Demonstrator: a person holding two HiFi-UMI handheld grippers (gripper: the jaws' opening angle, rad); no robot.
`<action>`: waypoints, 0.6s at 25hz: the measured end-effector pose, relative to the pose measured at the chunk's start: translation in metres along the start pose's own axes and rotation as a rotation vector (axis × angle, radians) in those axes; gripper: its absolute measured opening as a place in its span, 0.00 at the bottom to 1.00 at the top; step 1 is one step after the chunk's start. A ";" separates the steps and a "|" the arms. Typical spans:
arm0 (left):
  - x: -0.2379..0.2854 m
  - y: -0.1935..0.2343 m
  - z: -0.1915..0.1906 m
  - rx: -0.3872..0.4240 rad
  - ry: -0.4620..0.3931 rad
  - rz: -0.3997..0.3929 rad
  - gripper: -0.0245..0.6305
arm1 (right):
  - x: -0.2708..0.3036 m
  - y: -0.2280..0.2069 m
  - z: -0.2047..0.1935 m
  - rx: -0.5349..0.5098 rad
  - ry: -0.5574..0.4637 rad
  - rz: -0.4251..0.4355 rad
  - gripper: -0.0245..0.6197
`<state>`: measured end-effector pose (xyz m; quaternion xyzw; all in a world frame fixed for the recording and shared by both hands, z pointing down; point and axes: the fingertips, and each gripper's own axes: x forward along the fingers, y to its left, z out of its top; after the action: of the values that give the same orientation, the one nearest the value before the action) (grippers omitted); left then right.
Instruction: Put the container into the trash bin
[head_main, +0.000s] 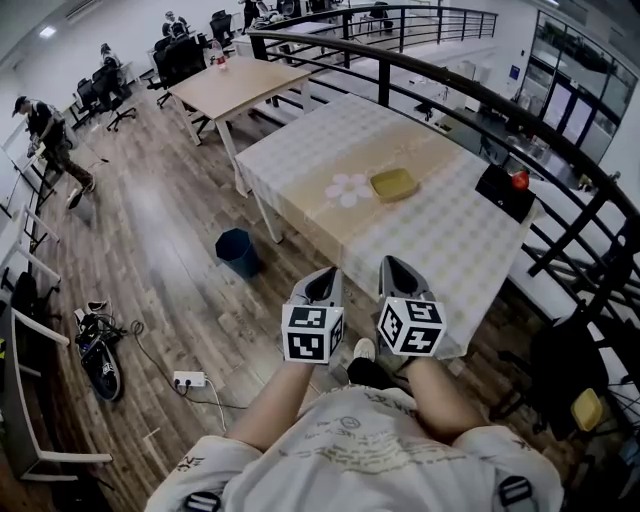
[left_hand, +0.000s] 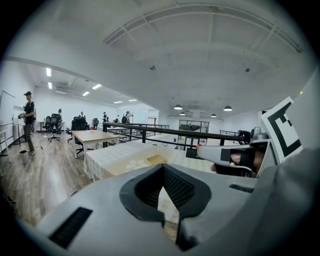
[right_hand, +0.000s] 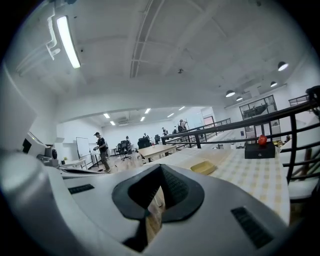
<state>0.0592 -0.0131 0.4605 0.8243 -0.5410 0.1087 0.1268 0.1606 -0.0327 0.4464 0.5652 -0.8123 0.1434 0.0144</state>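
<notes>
The yellow container (head_main: 393, 184) lies on the checked cloth of the table (head_main: 300, 150), just beside a white flower-shaped mat (head_main: 348, 189) and well apart from the dark blue trash bin (head_main: 238, 251), which stands on the wood floor near a table leg. The left gripper (head_main: 322, 280) and the right gripper (head_main: 398, 270) are held side by side at the table's near edge, each with its jaws pressed together and nothing between them. A black box (head_main: 503, 192) with a red object (head_main: 519, 180) on top sits at the table's right end
</notes>
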 end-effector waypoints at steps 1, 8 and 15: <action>0.012 0.004 0.004 0.001 0.003 0.000 0.04 | 0.013 -0.005 0.002 -0.005 0.003 -0.001 0.04; 0.105 0.038 0.033 -0.007 0.033 -0.003 0.04 | 0.107 -0.037 0.022 -0.009 0.032 0.007 0.04; 0.197 0.062 0.073 -0.024 0.039 -0.007 0.04 | 0.194 -0.080 0.046 -0.019 0.075 0.009 0.04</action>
<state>0.0818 -0.2311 0.4592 0.8222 -0.5370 0.1177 0.1475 0.1704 -0.2473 0.4561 0.5555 -0.8151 0.1568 0.0494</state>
